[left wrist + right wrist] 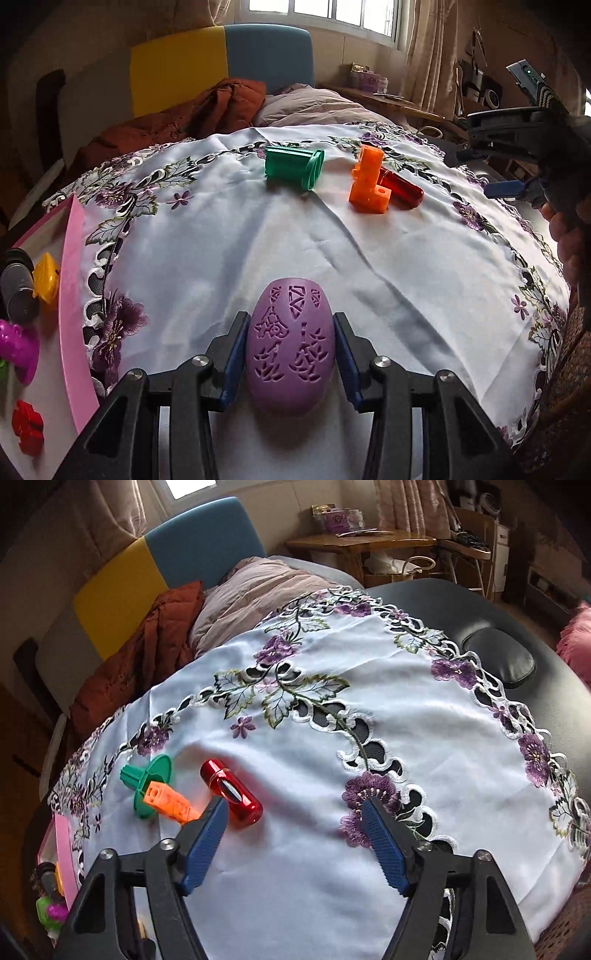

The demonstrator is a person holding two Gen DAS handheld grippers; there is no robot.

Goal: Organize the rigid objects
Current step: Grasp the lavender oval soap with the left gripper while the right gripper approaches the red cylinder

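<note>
A white tablecloth [221, 240] embroidered with purple flowers covers the table. The left gripper [291, 354] has its blue pads pressed against both sides of a purple egg-shaped piece [290, 345] with cut-out patterns, at the near edge. At far centre lie a green spool [293, 166], an orange block [369, 181] and, touching the block, a red capsule [400, 184]. A pink tray [72, 295] on the left holds small toys. The right gripper [295, 812] hovers just beside the capsule — jaws apart, nothing between them.
</note>
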